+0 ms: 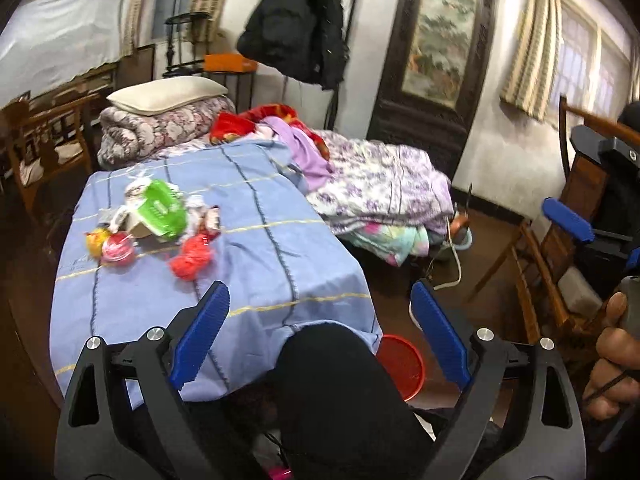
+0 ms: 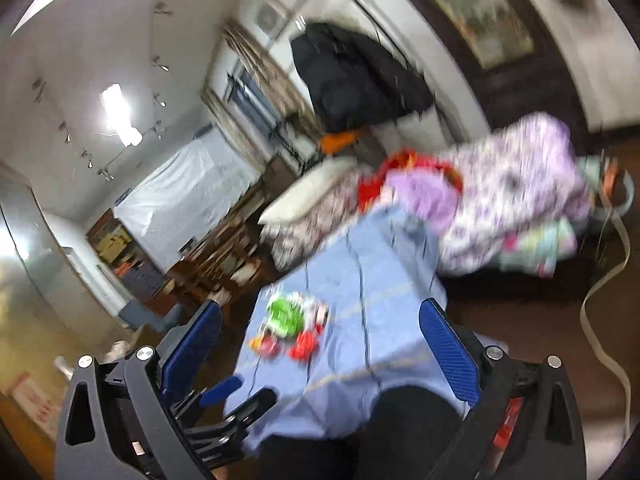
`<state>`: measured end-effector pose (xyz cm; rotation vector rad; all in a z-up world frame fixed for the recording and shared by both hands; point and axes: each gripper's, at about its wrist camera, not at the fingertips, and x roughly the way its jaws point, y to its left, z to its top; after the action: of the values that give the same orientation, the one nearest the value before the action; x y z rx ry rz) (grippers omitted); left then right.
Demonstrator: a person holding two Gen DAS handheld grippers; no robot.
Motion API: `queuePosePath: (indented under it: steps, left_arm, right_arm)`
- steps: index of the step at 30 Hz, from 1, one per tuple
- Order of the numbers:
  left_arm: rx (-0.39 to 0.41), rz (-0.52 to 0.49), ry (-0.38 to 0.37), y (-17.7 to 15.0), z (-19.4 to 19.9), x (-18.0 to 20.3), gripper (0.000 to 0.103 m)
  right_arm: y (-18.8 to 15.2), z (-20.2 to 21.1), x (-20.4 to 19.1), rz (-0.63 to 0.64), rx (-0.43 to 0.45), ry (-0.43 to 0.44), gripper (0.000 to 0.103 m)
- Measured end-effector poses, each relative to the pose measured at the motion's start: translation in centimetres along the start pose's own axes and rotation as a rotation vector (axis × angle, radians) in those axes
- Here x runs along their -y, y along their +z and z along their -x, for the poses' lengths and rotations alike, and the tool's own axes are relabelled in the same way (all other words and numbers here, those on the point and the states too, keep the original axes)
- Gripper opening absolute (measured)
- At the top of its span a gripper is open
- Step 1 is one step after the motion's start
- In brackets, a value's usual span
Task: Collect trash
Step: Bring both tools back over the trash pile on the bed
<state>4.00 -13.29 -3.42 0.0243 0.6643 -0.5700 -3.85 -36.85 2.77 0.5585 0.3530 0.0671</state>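
The red bin (image 1: pixel 402 364) stood on the floor just right of the bed's near corner; its contents could not be made out. The trash (image 1: pixel 154 220) lay heaped on the blue sheet (image 1: pixel 260 248), far left of the left gripper (image 1: pixel 320 320). Both the left gripper and the right gripper (image 2: pixel 320 336) hung above the bed's near end, angled downward, jaws spread and empty.
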Motion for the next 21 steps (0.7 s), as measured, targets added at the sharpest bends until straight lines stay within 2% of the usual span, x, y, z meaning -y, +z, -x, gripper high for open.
queuePosePath:
  steps: [4, 7, 10, 13, 17, 21]
  left_arm:
    - [0.057, 0.030, 0.014, 0.0, 2.3, -2.1, 0.089]
    - [0.099, 0.045, 0.034, -0.1, 3.7, -3.6, 0.092]
    - [0.121, 0.078, 0.038, -0.5, 4.6, -5.3, 0.092]
    - [0.128, 0.113, 0.091, -0.1, 4.9, -7.3, 0.093]
    - [0.123, 0.181, 0.153, 0.3, 5.2, -10.4, 0.094]
    - [0.106, 0.302, 0.219, -0.1, 4.7, -16.1, 0.095]
  right_arm:
    - [-0.4, -0.1, -5.3, 0.241, 0.013, -0.116, 0.097]
    - [-0.6, -0.2, -6.5, 0.275, 0.022, -0.117, 0.097]
    - [-1.1, -1.0, -7.1, 0.213, -0.009, -0.045, 0.097]
    - [-1.5, -2.6, -7.0, 0.134, -0.070, 0.020, 0.097]
    - [-2.1, -4.8, -6.6, 0.129, -0.112, -0.002, 0.097]
    - [-3.5, -8.5, -5.0, 0.095, -0.180, 0.038, 0.097]
